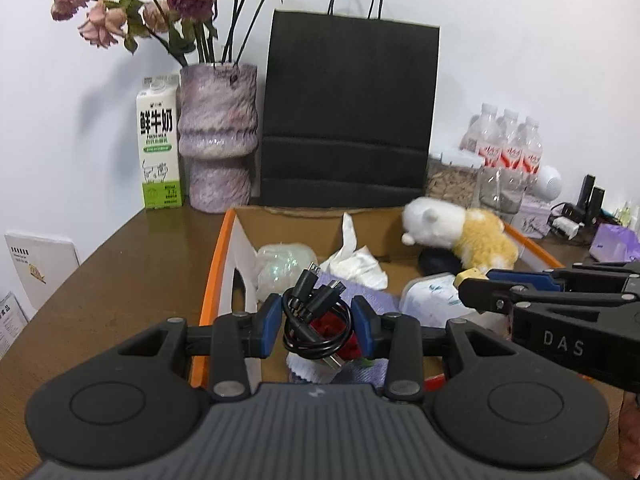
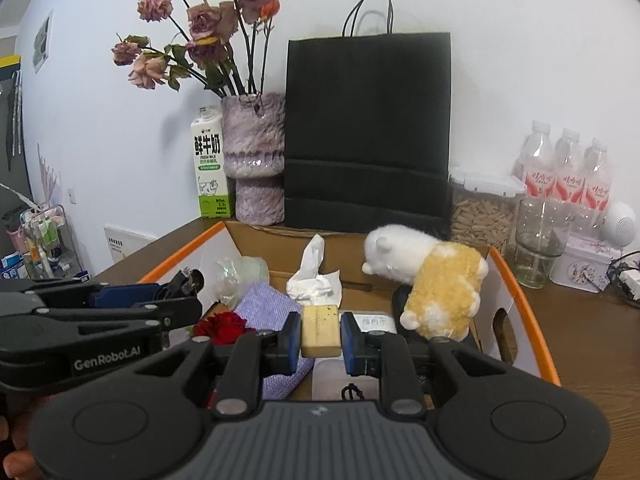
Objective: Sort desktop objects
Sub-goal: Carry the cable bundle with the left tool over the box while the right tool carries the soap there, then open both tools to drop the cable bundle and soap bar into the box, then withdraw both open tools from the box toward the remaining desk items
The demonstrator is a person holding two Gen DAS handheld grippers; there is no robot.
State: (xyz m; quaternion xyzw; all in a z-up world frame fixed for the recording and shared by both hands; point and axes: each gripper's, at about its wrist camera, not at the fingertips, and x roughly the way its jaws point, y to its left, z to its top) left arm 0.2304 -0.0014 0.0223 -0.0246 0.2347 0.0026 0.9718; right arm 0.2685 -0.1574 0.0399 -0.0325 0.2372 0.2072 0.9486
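- Taking the cardboard box (image 1: pixel 224 240) as our landmark, we find the milk carton (image 1: pixel 159 148) and the vase (image 1: pixel 218 136) behind its left rear corner on the tabletop (image 1: pixel 120 280), and the black paper bag (image 1: pixel 348 112) straight behind it.
- Over the box's near left part, our left claw (image 1: pixel 316 326) is pinching a coiled black cable (image 1: pixel 314 312); the coil stands upright between the blue pads, with its plugs pointing up and away from us.
- Directly beneath that cable, inside the box, lie a red rose (image 2: pixel 222 326) and a purple cloth (image 2: pixel 268 304).
- Over the box's near middle, our right claw (image 2: pixel 320 336) is clamped on a yellowish block (image 2: pixel 320 330), its long axis running away from us.
- In the box's right rear sits a plush toy (image 2: pixel 436 280).
- We judge both things hang above the box, each claw already over it, so the coming move turns on where each one belongs.
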